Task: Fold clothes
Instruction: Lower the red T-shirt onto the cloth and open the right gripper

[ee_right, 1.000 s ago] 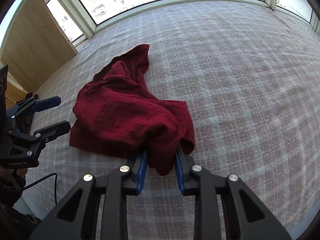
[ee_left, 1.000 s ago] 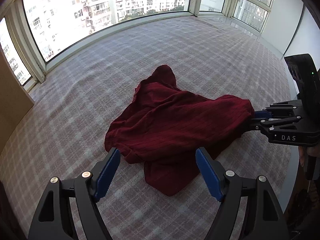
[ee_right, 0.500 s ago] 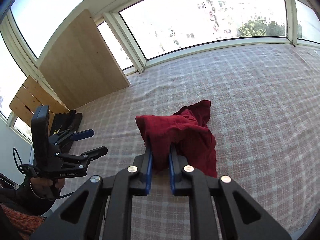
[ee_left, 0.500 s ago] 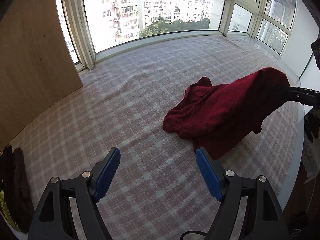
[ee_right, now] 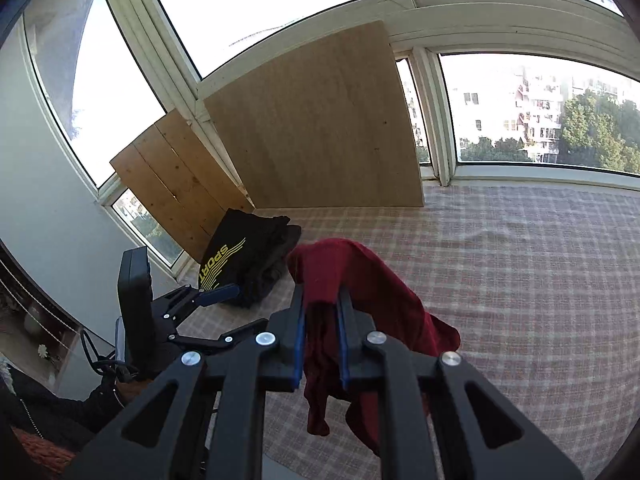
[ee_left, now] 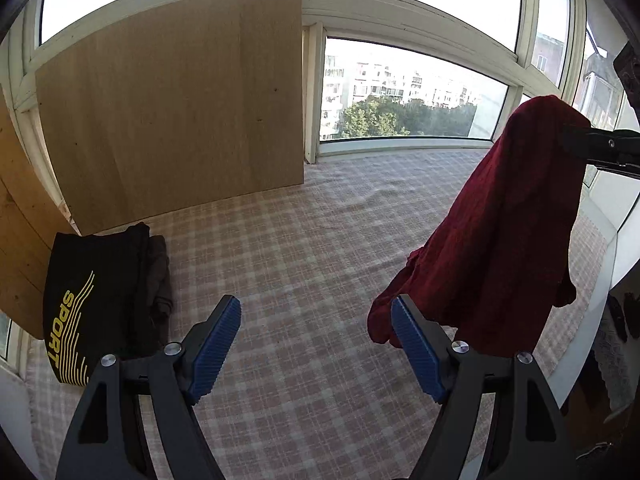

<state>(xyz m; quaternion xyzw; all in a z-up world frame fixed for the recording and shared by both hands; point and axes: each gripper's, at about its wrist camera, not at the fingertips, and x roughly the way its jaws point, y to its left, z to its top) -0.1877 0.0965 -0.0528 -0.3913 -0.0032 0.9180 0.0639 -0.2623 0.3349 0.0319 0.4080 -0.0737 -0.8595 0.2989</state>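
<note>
**Hanging red knit, pinched at its top edge**

Draping in a long soft cone, the dark red garment [ee_left: 508, 240] is a thin ribbed knit with a matte, slightly fuzzy surface, gathered into loose vertical folds. The right gripper [ee_right: 322, 322] has its jaws pressed together on a bunched edge of the cloth — ridged blue pads on black angular plastic arms with round silver screw heads. From that pinch the fabric humps up ahead of the jaws and falls to both sides, two limp tails dangling below them. In the left wrist view its lower hem curls just beside and behind the right-hand blue pad.

The left gripper [ee_left: 316, 346] is of the same build and holds nothing; its jaws are spread wide over the plaid bedcover [ee_left: 304, 240], a flat woven sheet of pink and pale grey checks. Beyond its left jaw lies a folded black garment [ee_left: 96, 288] with yellow "SPORT" lettering and curved stripes, resting against a smooth light wooden board [ee_left: 172, 108].
</note>
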